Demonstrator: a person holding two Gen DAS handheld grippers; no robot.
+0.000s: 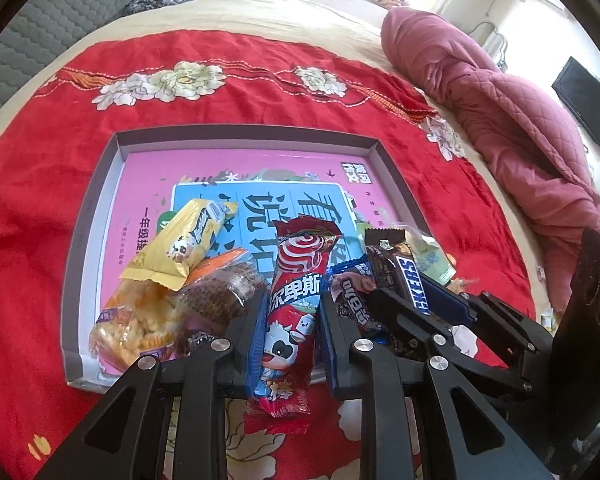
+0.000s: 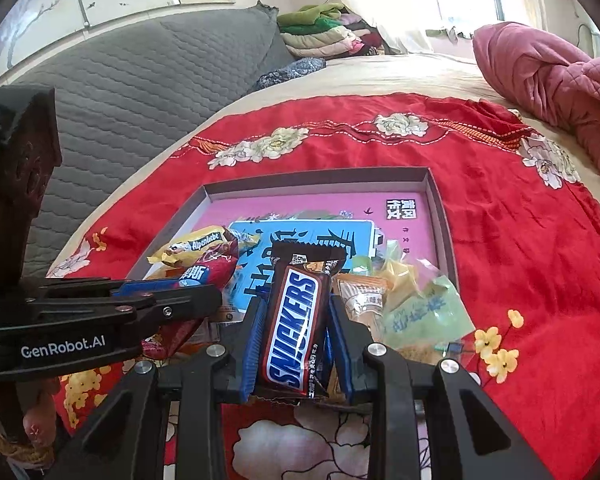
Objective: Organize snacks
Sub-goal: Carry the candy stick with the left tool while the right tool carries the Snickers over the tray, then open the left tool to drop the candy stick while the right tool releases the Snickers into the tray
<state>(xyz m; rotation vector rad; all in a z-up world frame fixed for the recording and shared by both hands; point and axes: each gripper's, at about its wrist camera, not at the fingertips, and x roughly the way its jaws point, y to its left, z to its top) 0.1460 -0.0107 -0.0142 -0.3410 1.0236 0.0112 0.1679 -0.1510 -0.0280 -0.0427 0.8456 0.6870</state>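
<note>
- A red floral bedspread (image 1: 260,60) covered the bed, and the shallow grey box (image 1: 244,133) lay on it.
- A rolled pink quilt (image 1: 500,112) lay well to the right of the box, off the bedspread.
- A pink book (image 2: 300,210) filled the box floor.
- A yellow Alpenliebe packet (image 1: 188,240) lay inside the box at its near left, on a clear bag of puffed snacks (image 1: 140,320).
- The left gripper (image 1: 292,320) was clamped on a red panda-printed candy stick (image 1: 296,280) over the box's near edge.
- The right gripper (image 2: 294,320) was clamped on a Snickers bar (image 2: 296,320) over the same edge, beside a green sachet (image 2: 424,312).
</note>
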